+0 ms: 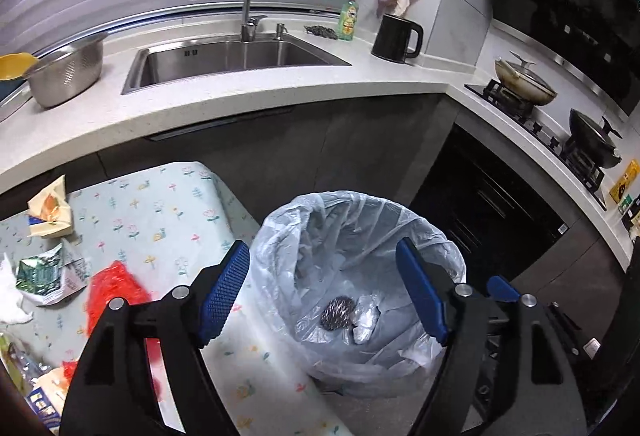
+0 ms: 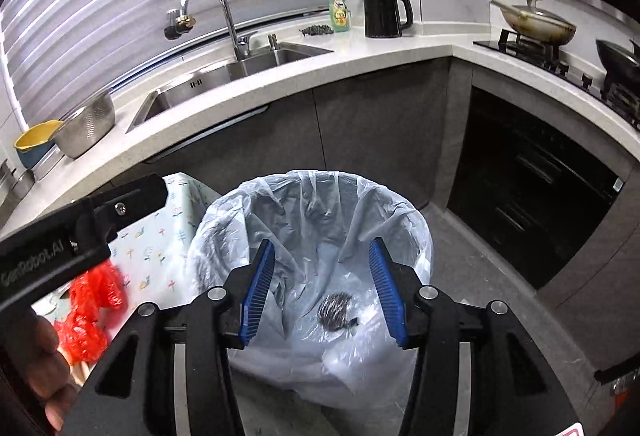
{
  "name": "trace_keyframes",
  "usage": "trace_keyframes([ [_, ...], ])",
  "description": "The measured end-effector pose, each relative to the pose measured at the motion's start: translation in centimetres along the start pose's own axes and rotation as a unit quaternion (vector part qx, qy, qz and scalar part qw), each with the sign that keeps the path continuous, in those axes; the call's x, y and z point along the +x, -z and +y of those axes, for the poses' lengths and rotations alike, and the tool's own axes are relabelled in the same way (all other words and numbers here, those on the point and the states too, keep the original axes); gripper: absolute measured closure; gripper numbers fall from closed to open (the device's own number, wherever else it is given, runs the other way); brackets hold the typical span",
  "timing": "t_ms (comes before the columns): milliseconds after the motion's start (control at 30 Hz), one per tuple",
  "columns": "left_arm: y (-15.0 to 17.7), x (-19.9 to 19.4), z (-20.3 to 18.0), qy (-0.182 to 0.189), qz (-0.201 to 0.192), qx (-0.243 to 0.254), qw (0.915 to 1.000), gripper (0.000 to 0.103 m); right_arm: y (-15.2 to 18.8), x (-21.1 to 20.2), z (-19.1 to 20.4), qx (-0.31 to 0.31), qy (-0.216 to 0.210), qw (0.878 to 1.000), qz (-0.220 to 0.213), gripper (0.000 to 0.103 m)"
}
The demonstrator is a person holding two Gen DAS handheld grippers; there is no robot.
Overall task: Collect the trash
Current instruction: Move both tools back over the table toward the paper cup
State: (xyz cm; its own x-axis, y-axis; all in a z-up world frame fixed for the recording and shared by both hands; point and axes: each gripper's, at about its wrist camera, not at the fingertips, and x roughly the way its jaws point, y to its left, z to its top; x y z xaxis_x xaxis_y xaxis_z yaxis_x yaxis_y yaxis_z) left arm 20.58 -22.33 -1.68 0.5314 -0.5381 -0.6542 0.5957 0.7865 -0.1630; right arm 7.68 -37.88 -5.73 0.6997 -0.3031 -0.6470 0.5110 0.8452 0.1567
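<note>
A trash bin lined with a pale plastic bag [image 1: 280, 236] [image 2: 400, 220] stands on the floor beside a low table with a floral cloth [image 1: 160, 211] [image 2: 176, 232]. In the bin lie a steel scourer [image 1: 338, 312] [image 2: 334, 310] and a crumpled clear wrapper [image 1: 366, 322]. My left gripper [image 1: 322, 292] is open and empty above the bin's left rim. My right gripper [image 2: 322, 290] is open and empty over the bin. On the table lie a red plastic bag [image 1: 114, 288] [image 2: 94, 304], a green wrapper [image 1: 42, 272], a yellow wrapper [image 1: 50, 211] and white tissue [image 1: 10, 296].
A white counter [image 1: 240, 99] runs behind with a sink [image 1: 228, 57], a steel colander [image 1: 68, 71], a dish soap bottle [image 1: 348, 15] and a black kettle [image 1: 396, 37]. A stove with pans [image 1: 560, 115] is at right. Dark cabinets [image 1: 480, 195] stand below.
</note>
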Motion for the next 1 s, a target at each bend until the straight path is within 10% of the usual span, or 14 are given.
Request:
trace_keyframes([
  [1000,12.5,-20.6,17.1,-0.163,0.001,-0.120,0.9793,0.012,9.9,-12.3,15.2,-0.115,-0.102,0.988,0.025,0.040],
])
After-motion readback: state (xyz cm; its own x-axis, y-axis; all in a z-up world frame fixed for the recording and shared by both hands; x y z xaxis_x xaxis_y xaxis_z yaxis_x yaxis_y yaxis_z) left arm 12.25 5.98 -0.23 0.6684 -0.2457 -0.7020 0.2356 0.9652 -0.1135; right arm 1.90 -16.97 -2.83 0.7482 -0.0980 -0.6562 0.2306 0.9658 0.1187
